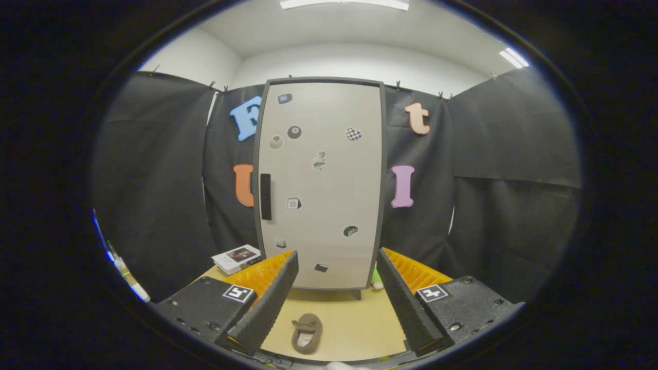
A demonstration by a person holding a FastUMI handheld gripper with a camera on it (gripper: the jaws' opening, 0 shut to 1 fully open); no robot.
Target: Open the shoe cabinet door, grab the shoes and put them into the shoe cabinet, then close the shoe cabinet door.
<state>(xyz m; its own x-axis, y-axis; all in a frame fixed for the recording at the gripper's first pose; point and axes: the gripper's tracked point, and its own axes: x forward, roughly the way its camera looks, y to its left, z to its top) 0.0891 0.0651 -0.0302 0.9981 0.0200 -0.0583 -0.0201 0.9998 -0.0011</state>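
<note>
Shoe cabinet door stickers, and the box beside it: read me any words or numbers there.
Shoe cabinet door stickers: too small and blurred to read.
Box left of the cabinet: print too small to read.
Gripper, open, shoe lying between its fingers: square coded markers, no words.

Closed cabinet (321, 185), brown slipper (307, 333) before it

The tongs (336, 300) hide the cabinet's (321, 180) lower corners and part of a book (237, 258) (left of it). Door stickers (318, 160) are too small to identify. A green object (377, 278) peeks out, mostly hidden.
</note>
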